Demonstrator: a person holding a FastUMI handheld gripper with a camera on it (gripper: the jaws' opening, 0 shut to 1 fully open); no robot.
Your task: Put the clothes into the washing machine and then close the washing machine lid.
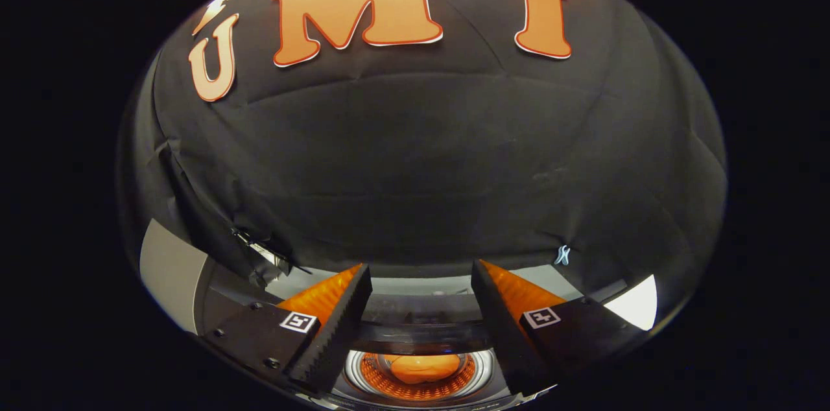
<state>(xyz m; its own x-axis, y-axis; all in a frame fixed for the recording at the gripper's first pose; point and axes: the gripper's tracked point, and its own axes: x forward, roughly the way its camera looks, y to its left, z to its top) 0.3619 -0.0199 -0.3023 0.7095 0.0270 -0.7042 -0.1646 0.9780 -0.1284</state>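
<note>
The gripper [420, 281] hangs with its two fingers spread apart, nothing between them. At six o'clock, below the fingers, sits one washing machine [421, 369] with a single orange garment [421, 367] inside its round drum (no readable writing on it). At twelve o'clock the black cloth wall [421, 164] rises behind.

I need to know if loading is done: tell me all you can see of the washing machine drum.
The washing machine drum sits low between the fingers of the open gripper, seen from above. A shiny metal ring rims its round opening; the perforated wall inside glows orange. An orange clump, possibly clothes, lies in it. A dark band, perhaps the lid's edge, crosses just beyond. The fingers touch nothing.
</note>
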